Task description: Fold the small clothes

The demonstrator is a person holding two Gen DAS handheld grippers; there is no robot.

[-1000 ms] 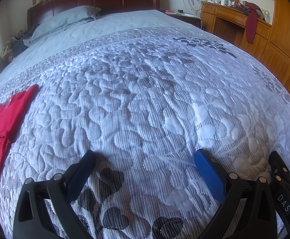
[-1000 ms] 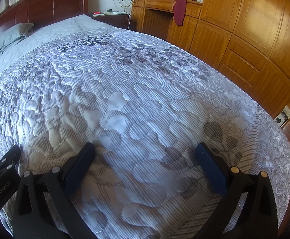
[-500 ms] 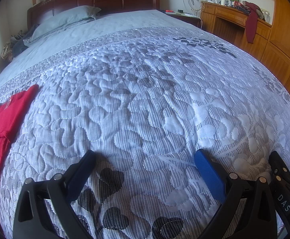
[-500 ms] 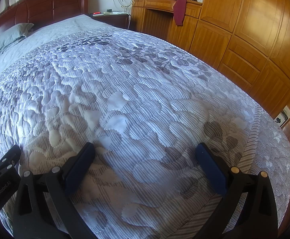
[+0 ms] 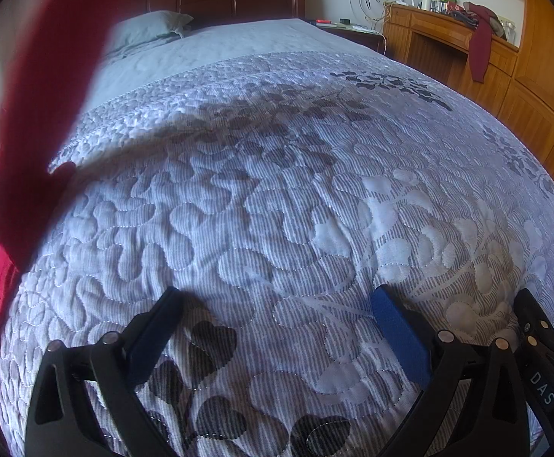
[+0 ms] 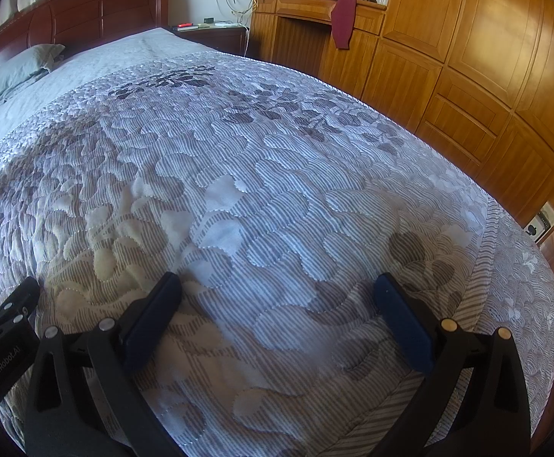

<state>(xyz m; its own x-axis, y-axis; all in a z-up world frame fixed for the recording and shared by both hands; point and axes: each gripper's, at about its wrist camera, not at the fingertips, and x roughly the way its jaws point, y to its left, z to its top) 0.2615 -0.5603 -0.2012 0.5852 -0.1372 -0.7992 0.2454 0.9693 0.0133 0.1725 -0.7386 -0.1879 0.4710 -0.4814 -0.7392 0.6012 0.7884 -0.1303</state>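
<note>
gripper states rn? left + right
Left hand-held gripper: open, holding nothing, over the quilt.
Right hand-held gripper: open, holding nothing.

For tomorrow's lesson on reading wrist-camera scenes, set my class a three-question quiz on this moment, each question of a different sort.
1. True or false: the left gripper is shut on cloth.
2. Which view shows the blurred red garment? A left wrist B right wrist
3. Fill in: a dark red cloth hangs over the edge of the wooden ____.

Key: 1 false, both the left gripper and the right gripper are open and empty; 2 A; 3 desk.
</note>
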